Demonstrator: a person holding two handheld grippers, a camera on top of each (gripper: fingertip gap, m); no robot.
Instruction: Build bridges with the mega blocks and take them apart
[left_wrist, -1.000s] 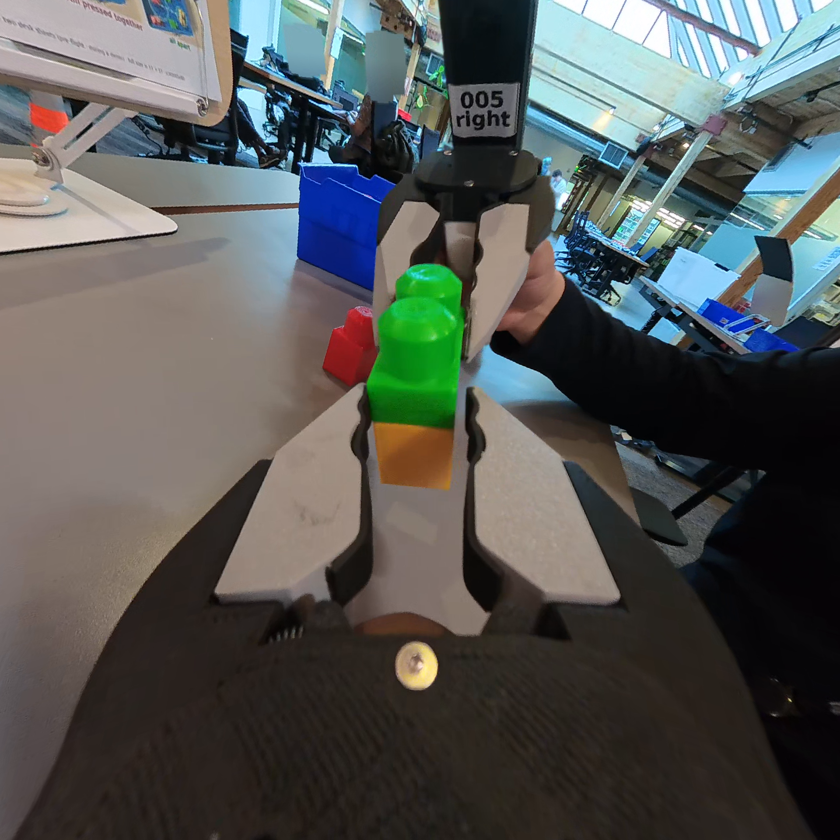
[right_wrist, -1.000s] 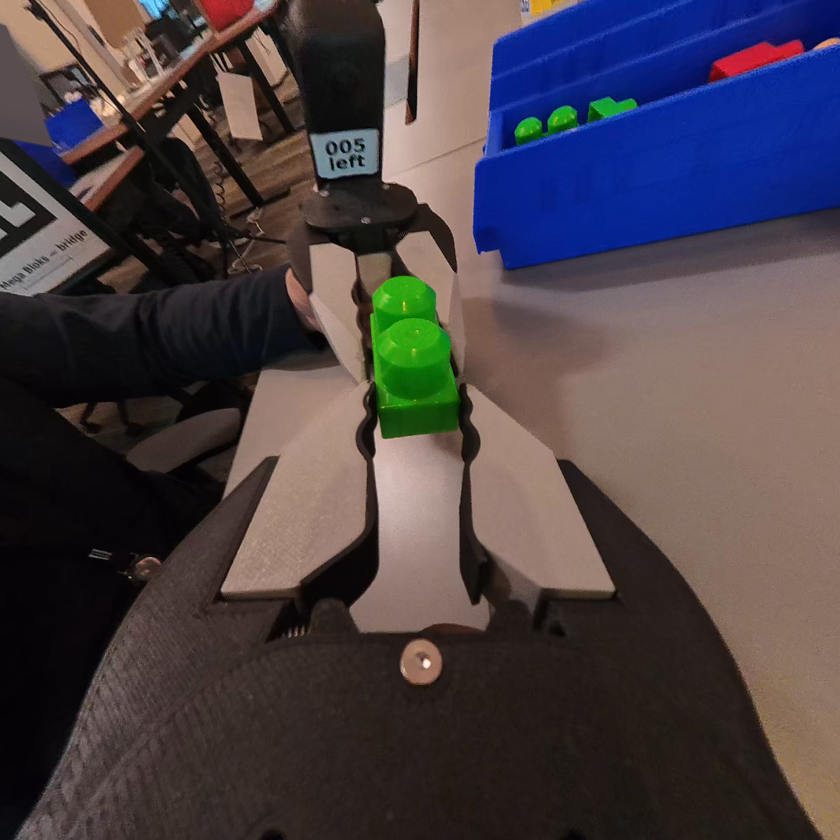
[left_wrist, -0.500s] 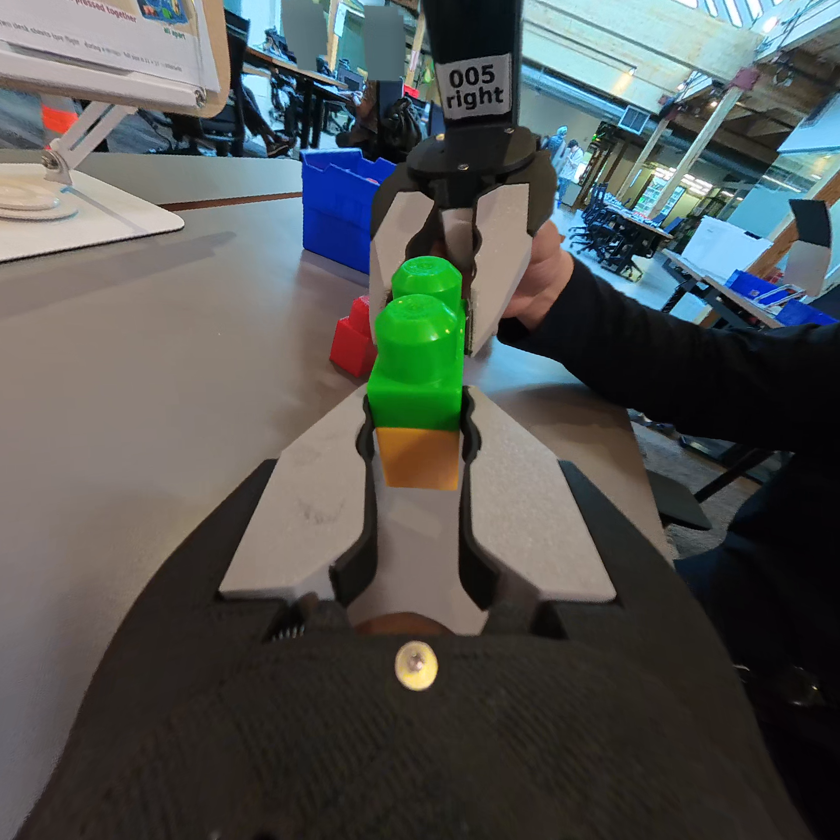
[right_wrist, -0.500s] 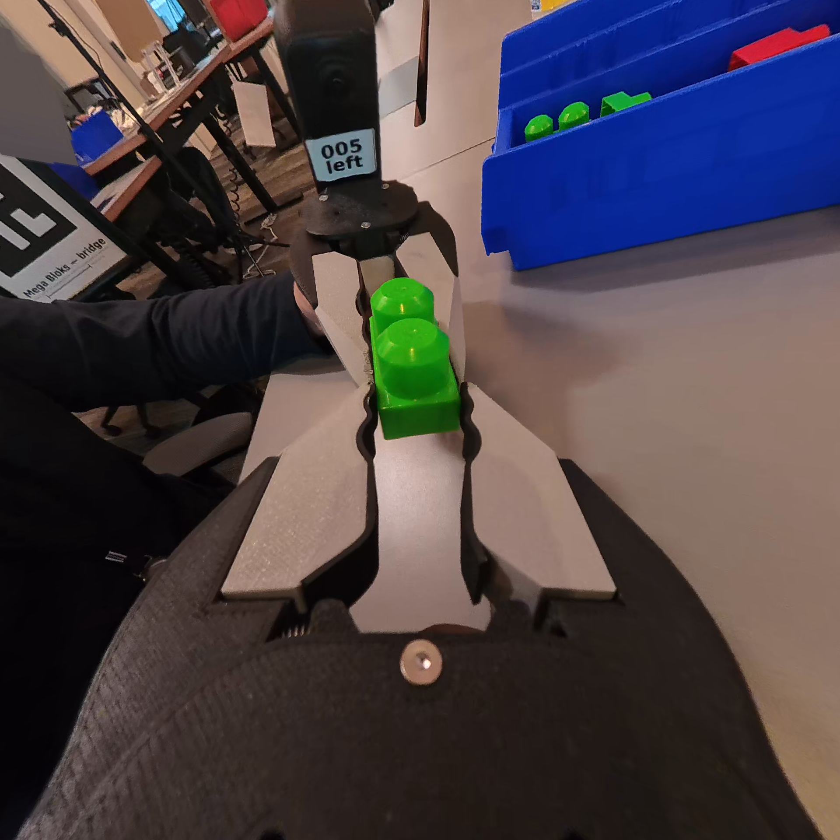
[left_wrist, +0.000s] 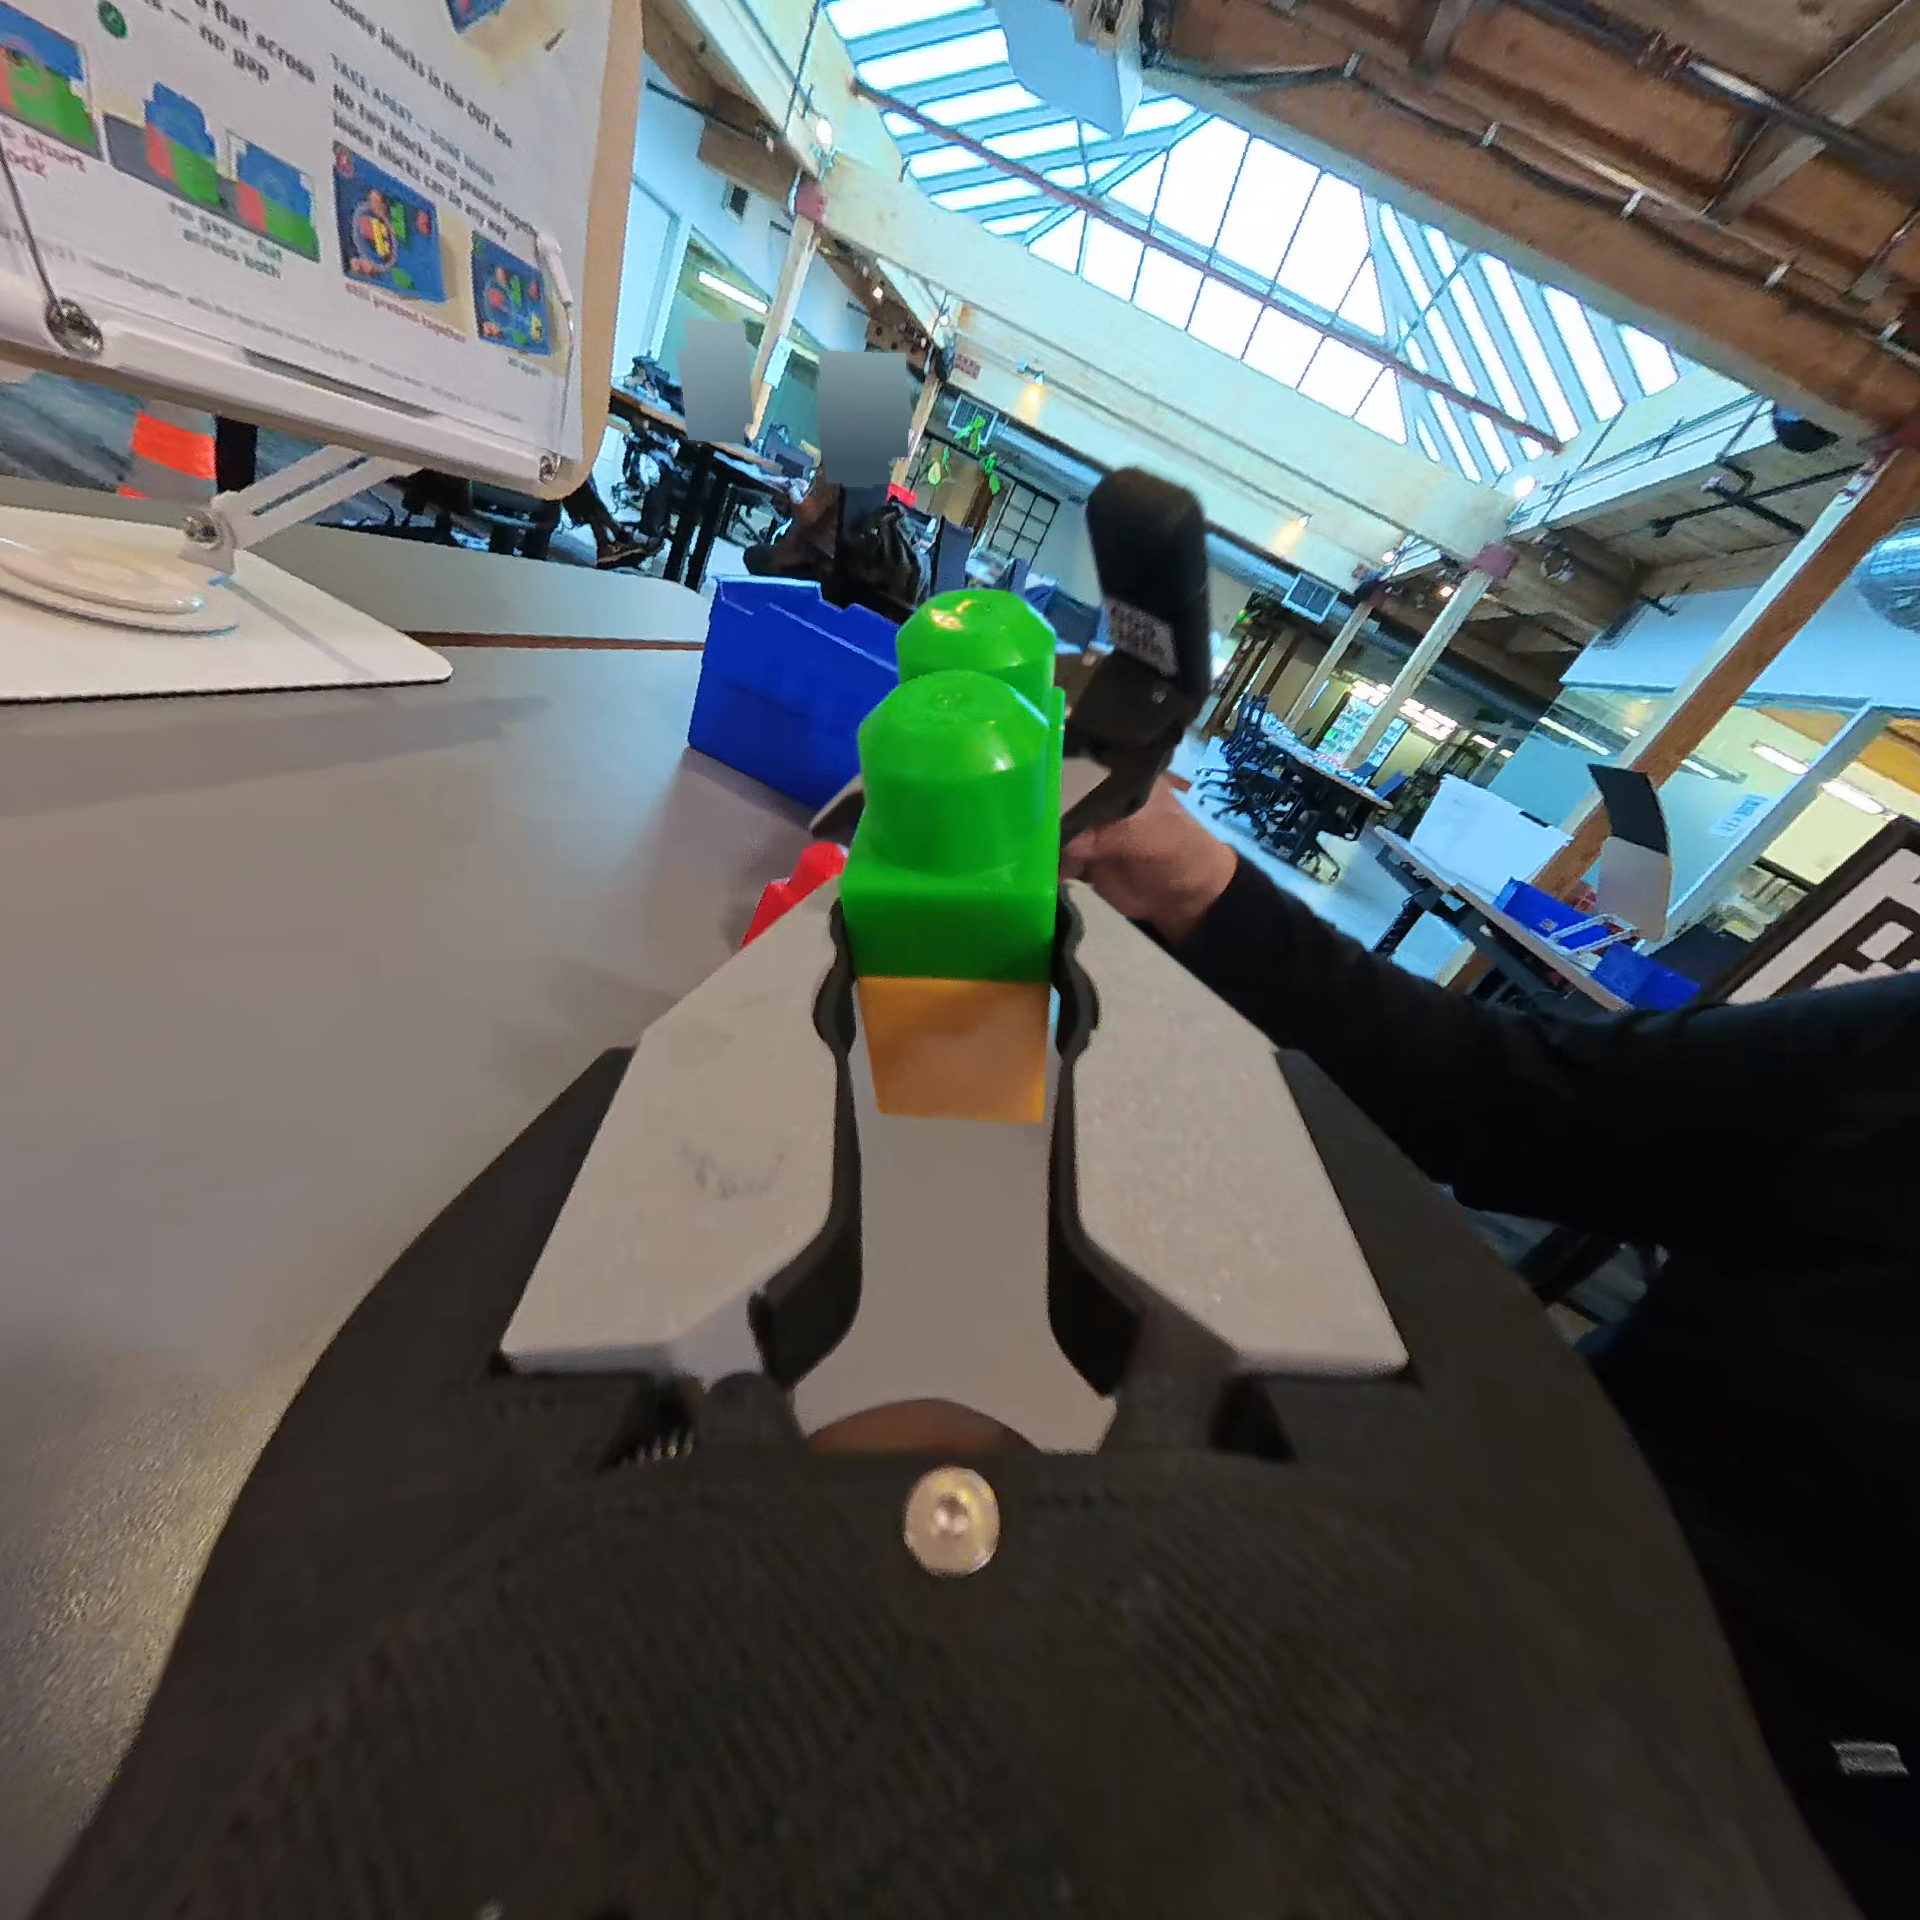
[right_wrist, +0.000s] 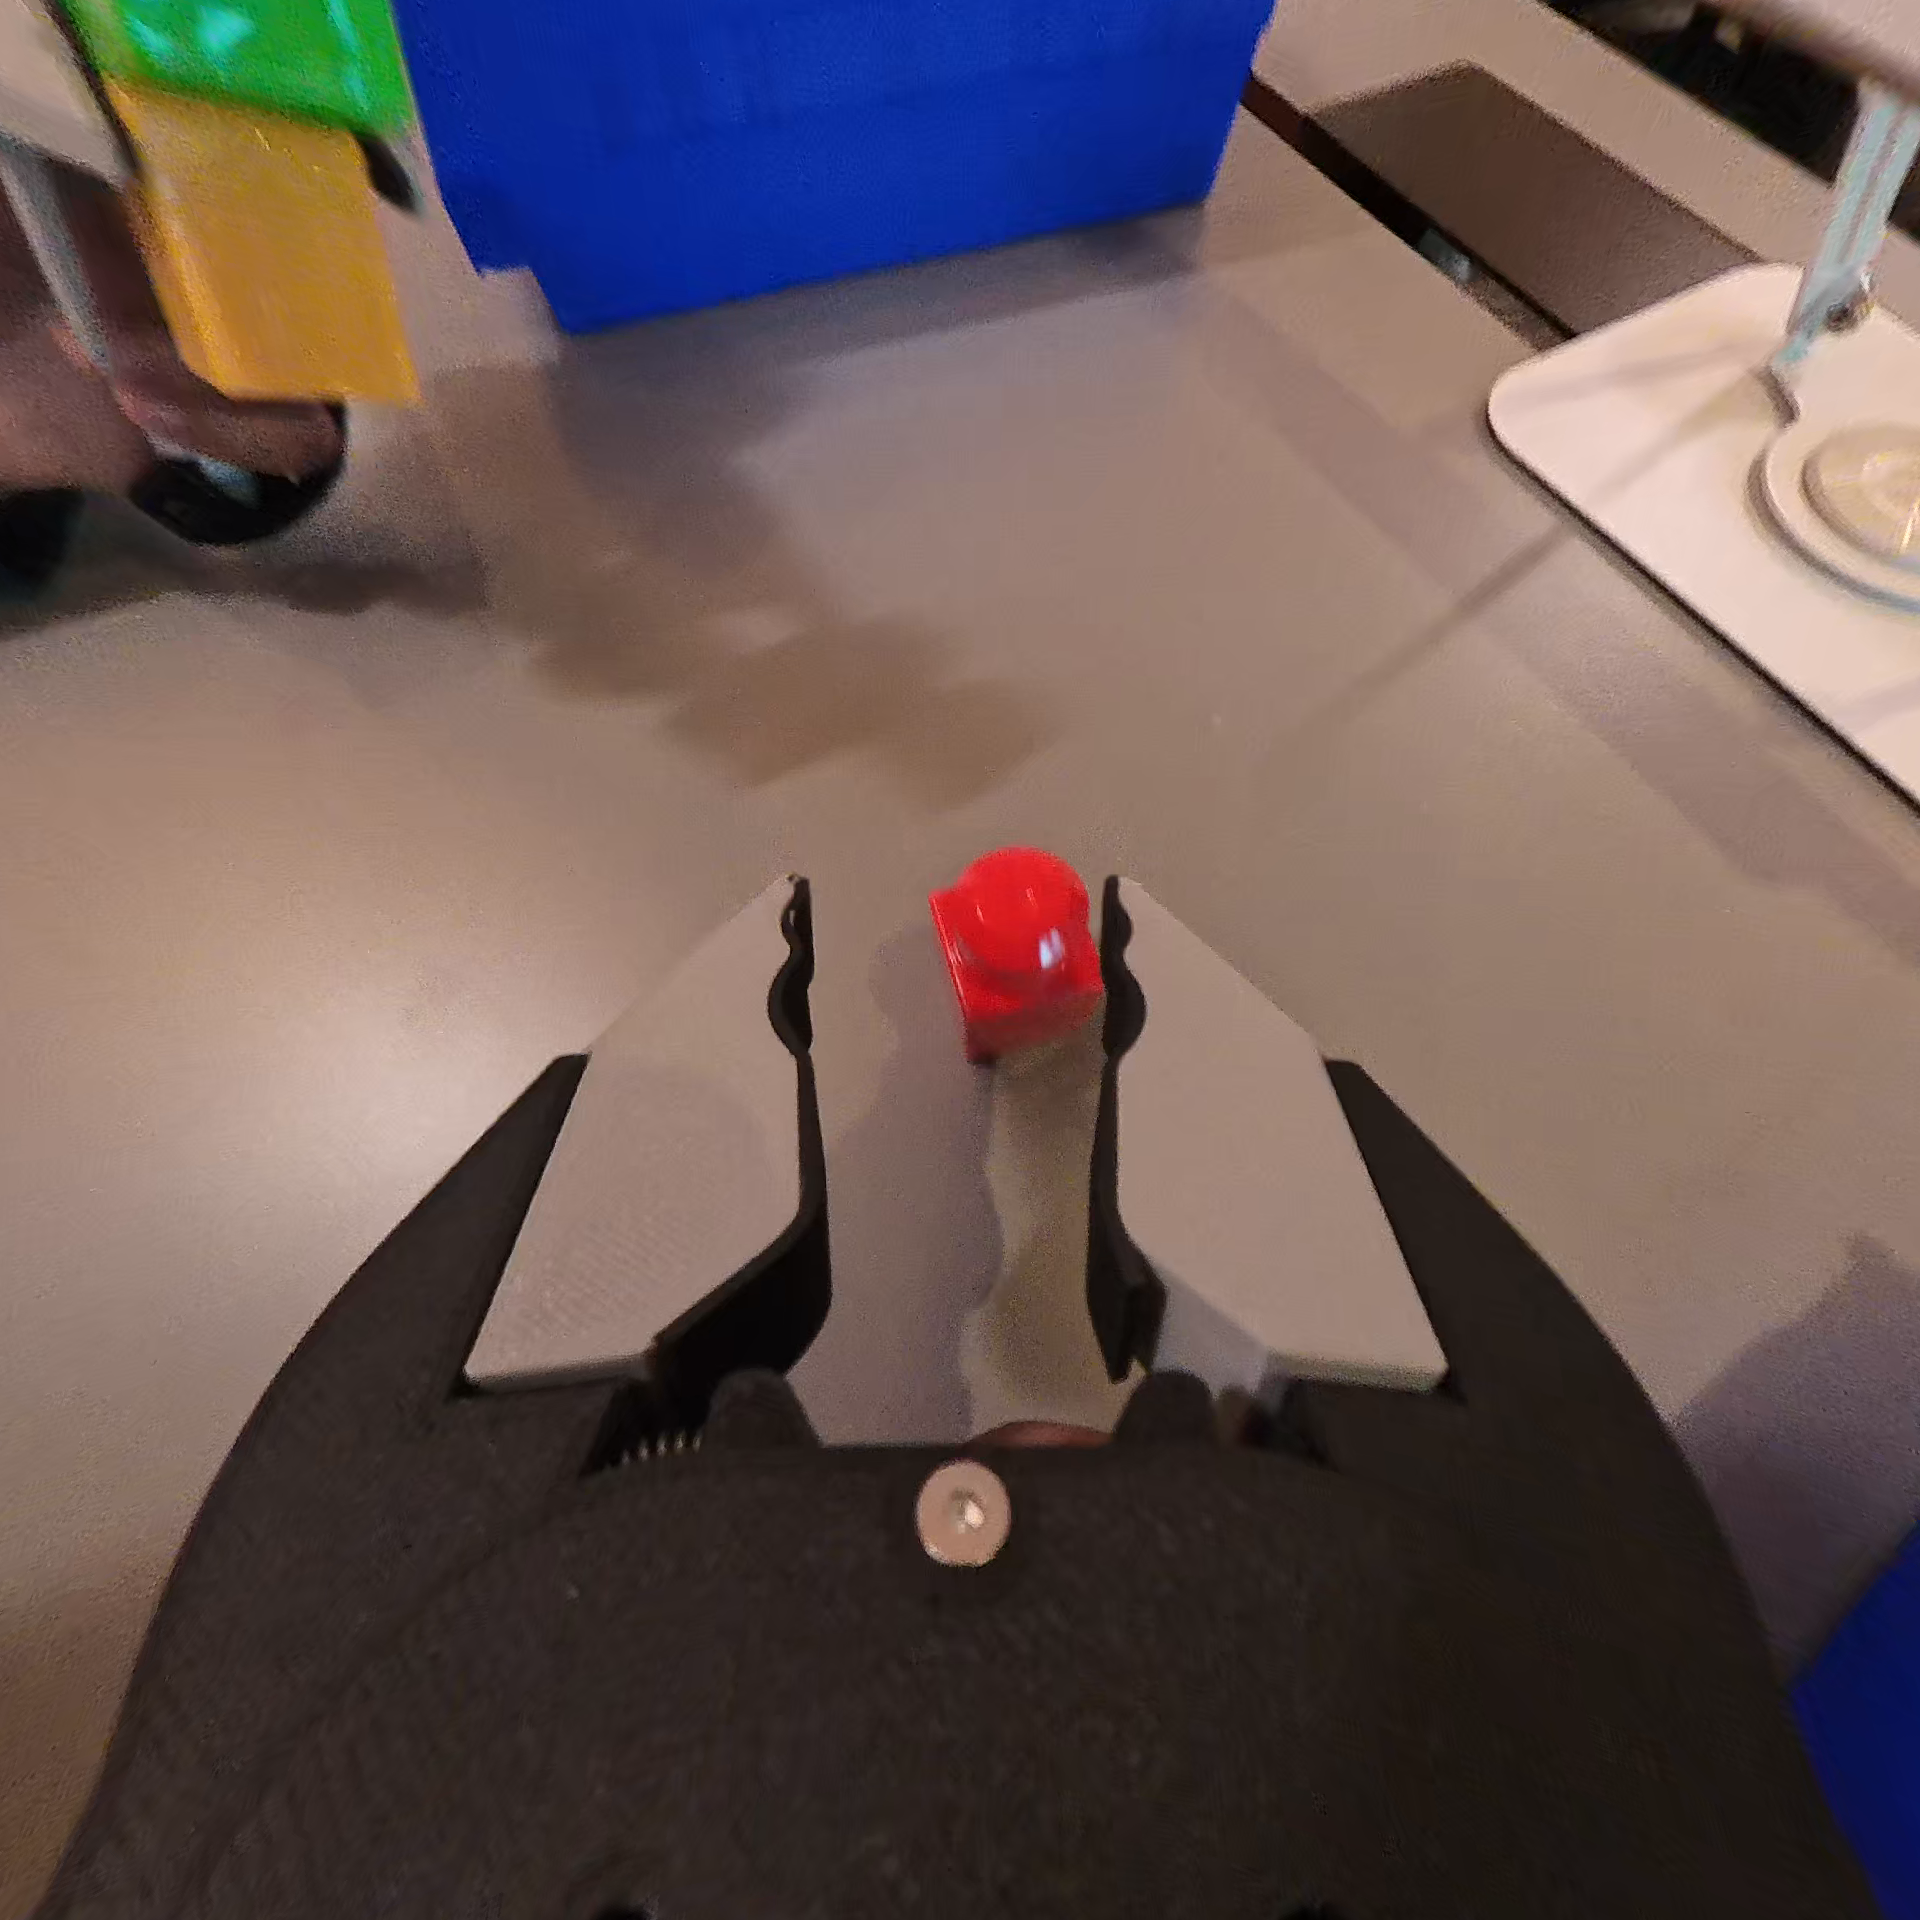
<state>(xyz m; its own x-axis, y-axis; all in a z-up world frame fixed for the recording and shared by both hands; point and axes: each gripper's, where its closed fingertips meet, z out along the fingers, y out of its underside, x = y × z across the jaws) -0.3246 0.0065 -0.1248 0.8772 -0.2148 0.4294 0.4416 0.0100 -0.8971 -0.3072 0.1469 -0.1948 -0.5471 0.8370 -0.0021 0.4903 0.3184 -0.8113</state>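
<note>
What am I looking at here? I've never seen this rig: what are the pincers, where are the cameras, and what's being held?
A person holds a hand-operated pincer tool in each hand, and each carries a camera looking along its fingers. In the left wrist view, the left gripper is shut on a green block stacked on an orange block, lifted off the grey table. In the right wrist view, the right gripper is open over a red block standing on the table. A blue bin sits behind.
</note>
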